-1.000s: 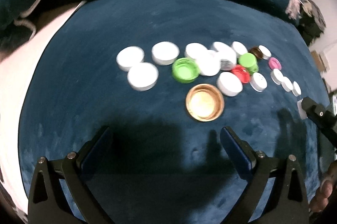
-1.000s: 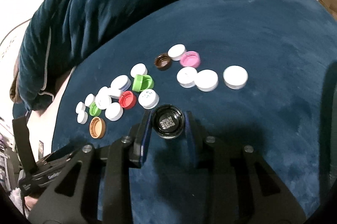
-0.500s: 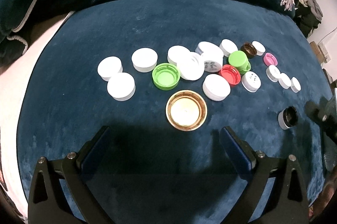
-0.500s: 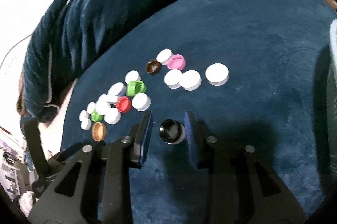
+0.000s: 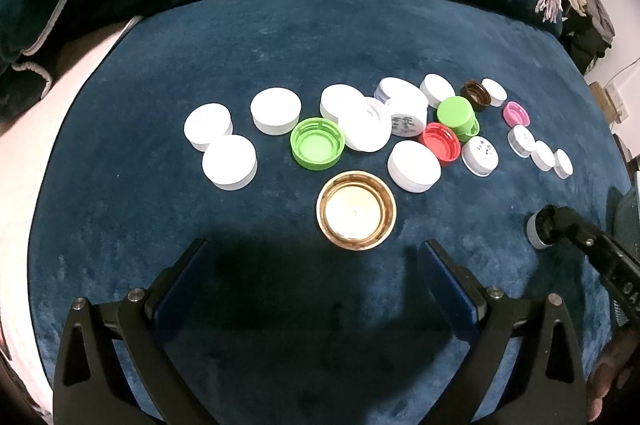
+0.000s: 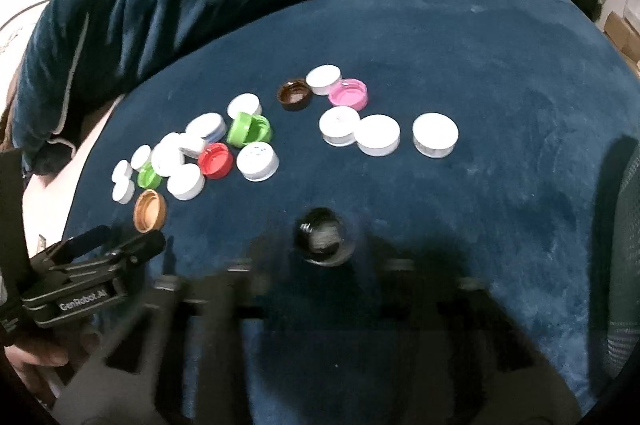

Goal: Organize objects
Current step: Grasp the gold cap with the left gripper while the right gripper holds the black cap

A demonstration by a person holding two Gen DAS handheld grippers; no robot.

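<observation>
Black cap [image 6: 322,241] is pinched in the closing right gripper [image 6: 320,261]; left gripper [image 5: 316,277] gapes empty; mixed caps [image 5: 362,129] ahead remain unsorted.

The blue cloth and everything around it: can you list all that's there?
blue cloth: one, dark blue, under everything
white caps: about fourteen, white, scattered across the middle
green caps: two, green, among the whites
red cap: one, red, middle
pink cap: one, pink, far right
brown cap: one, brown, far side
gold cap: one, gold, ahead of left claw
black cap: one, black, at right claw
left claw: open, empty
right claw: just been closing; blur hides any grip
</observation>
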